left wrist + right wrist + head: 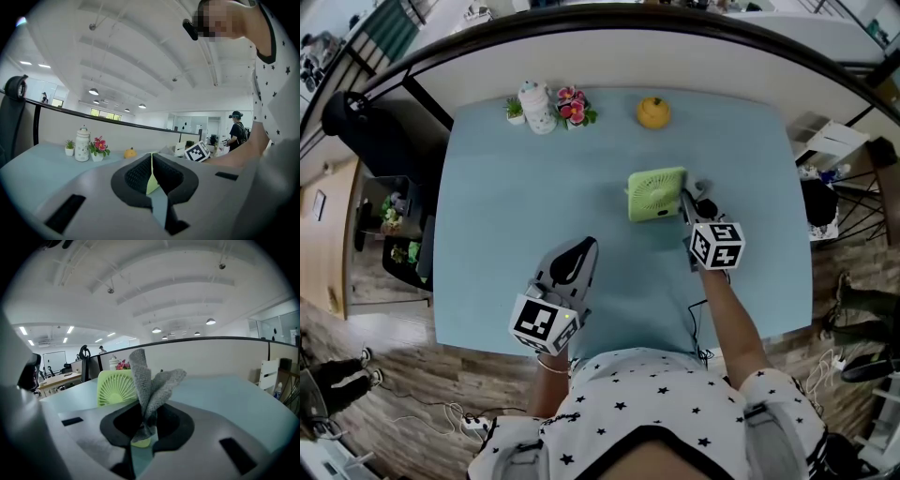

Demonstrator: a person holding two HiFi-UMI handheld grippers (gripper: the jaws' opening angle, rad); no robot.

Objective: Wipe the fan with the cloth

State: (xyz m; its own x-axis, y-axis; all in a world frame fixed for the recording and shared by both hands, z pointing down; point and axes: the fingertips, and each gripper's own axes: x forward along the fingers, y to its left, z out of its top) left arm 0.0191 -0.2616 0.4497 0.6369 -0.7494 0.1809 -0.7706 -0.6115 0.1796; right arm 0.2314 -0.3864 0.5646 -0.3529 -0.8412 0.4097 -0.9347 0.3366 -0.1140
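The green square fan stands upright near the middle of the light-blue table. Just right of it, my right gripper is shut on a grey knitted cloth. In the right gripper view the cloth sticks up out of the jaws, with the fan's grille close behind on the left; cloth and fan look apart. My left gripper hovers over the table's near middle, left of and nearer than the fan. Its jaws are closed together and hold nothing.
Along the table's far edge stand a small potted plant, a white jar, pink flowers and a yellow pumpkin ornament. A thin cable lies near the front edge. A dark-railed partition runs behind the table.
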